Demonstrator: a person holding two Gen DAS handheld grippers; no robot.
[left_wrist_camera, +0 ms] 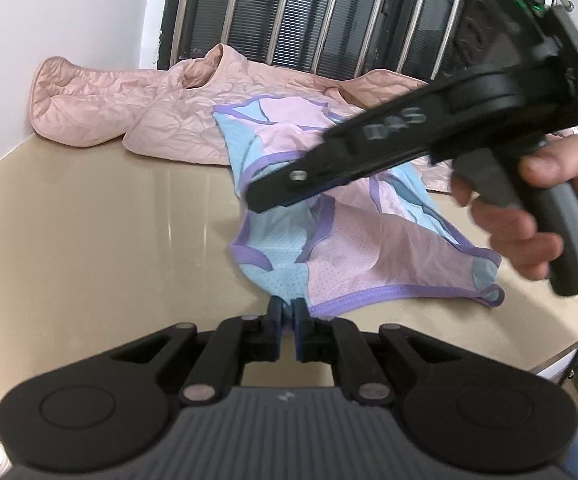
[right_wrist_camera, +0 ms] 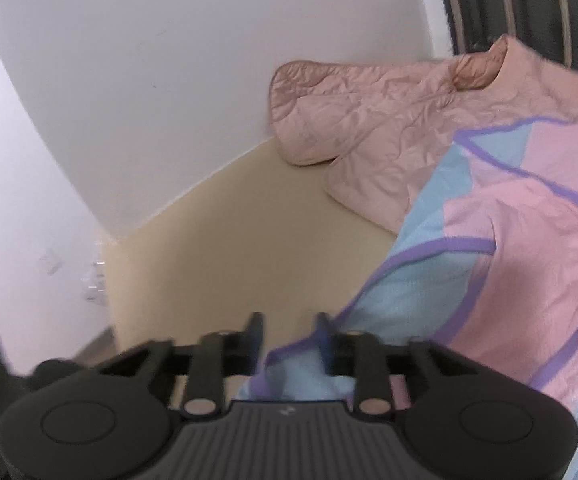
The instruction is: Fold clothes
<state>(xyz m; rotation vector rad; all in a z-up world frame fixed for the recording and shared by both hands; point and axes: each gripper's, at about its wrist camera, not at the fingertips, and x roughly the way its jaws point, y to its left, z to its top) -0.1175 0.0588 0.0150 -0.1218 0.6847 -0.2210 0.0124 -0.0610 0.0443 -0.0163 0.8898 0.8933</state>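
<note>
Left wrist: shirt (left_wrist_camera: 353,248) crumpled, pink-blue mesh, purple trim, on table (left_wrist_camera: 89,232).

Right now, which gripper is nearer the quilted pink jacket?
Right. The right gripper hangs over the mesh top, nearer the jacket behind. The left gripper pinches the top's near edge, farthest from the jacket.

Perforated mesh-cloth shirt (left_wrist_camera: 353,256), crinkled quilted satiny jacket (left_wrist_camera: 137,108), smooth glossy beige tabletop (left_wrist_camera: 109,240), matt black plastic tools.
</note>
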